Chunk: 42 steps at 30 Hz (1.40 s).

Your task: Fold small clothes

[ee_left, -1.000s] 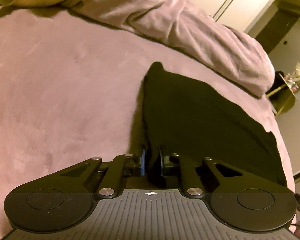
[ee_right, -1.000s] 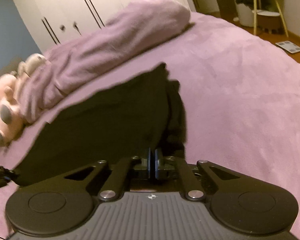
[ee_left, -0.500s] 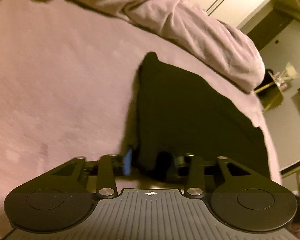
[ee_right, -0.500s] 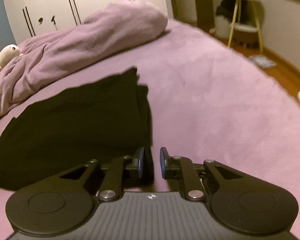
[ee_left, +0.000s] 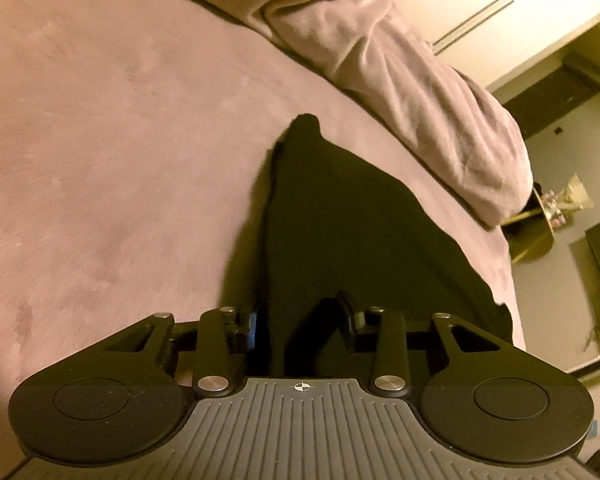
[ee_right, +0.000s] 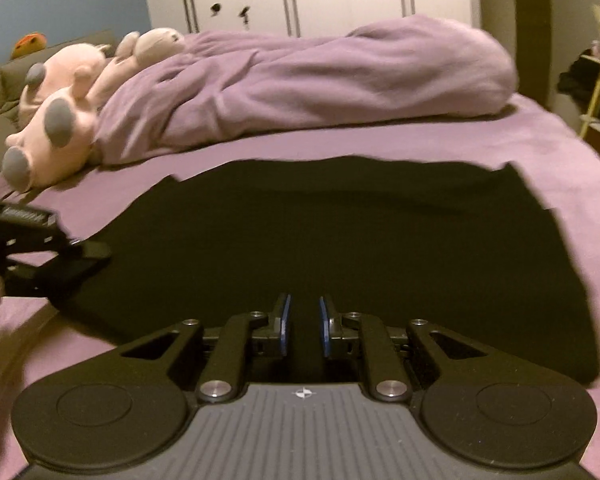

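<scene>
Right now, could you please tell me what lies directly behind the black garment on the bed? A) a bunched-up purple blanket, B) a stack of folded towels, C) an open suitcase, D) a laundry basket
A: in the right wrist view, a bunched-up purple blanket stretches across the bed just beyond the far edge of the black garment, with a pink stuffed toy at its left end.

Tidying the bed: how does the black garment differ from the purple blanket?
The black garment lies spread flat; the purple blanket is heaped and rumpled. The garment is dark and smooth, the blanket pale and creased. Both rest on the bed.
</scene>
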Motion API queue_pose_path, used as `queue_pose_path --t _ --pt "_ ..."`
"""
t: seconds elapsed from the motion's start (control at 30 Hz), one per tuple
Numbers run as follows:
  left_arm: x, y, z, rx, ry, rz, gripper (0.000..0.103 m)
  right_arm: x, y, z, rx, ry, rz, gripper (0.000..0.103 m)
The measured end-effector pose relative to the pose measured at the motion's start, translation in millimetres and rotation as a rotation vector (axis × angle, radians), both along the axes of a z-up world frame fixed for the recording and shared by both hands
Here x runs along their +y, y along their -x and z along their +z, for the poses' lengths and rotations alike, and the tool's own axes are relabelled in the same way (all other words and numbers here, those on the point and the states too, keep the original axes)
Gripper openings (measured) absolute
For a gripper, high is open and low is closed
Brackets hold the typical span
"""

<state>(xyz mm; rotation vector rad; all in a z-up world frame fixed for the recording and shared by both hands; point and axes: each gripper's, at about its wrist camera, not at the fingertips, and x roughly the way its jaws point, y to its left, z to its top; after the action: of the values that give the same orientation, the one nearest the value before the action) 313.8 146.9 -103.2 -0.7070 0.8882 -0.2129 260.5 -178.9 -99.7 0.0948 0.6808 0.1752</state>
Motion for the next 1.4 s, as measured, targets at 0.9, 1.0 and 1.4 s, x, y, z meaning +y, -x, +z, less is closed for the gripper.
queue_pose_path --t 0.9,1.0,1.4 --pt "-36 -10 55 -0.102 -0.034 -0.077 0.010 -39 24 10 -0.030 0.067 -0.154 0.013" --pt "-71 -11 69 -0.146 -0.063 -0.151 0.009 -59 36 12 -0.040 0.035 -0.201 0.014" --pt "-201 0 20 -0.118 -0.305 -0.372 0.017 -93 42 1 -0.012 0.004 -0.277 0.014"
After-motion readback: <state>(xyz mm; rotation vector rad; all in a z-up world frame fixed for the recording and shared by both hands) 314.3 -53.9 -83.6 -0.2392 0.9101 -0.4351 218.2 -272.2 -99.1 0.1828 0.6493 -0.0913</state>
